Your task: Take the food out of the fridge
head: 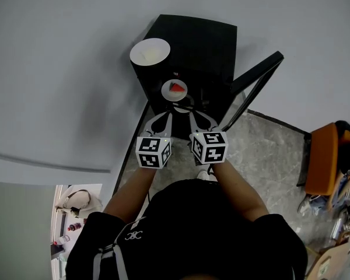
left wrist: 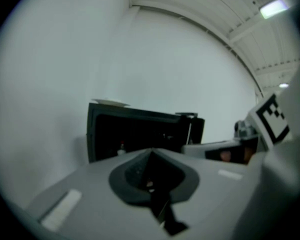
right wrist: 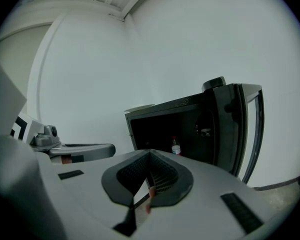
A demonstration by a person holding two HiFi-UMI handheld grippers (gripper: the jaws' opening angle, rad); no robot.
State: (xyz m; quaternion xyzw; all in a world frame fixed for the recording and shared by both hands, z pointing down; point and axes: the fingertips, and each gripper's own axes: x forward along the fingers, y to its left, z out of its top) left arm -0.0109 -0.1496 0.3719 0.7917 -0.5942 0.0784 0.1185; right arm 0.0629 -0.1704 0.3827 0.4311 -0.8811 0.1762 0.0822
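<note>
A white dish (head: 150, 52) sits on the left front corner of the black fridge (head: 204, 45), which stands against a white wall (head: 58, 69). Below the dish, the left gripper (head: 163, 117) has its jaws clenched together; whether they pinch anything I cannot tell. Just right of its tips, in front of the fridge opening, a small plate (head: 170, 97) carries a red slice (head: 177, 87) of food. The right gripper (head: 196, 116) reaches the plate's near edge, its jaws clamped on the thin white rim. Inside the fridge stands a bottle (right wrist: 175, 146). The door (head: 254, 80) hangs open at the right, over the grey floor (head: 262, 156).
</note>
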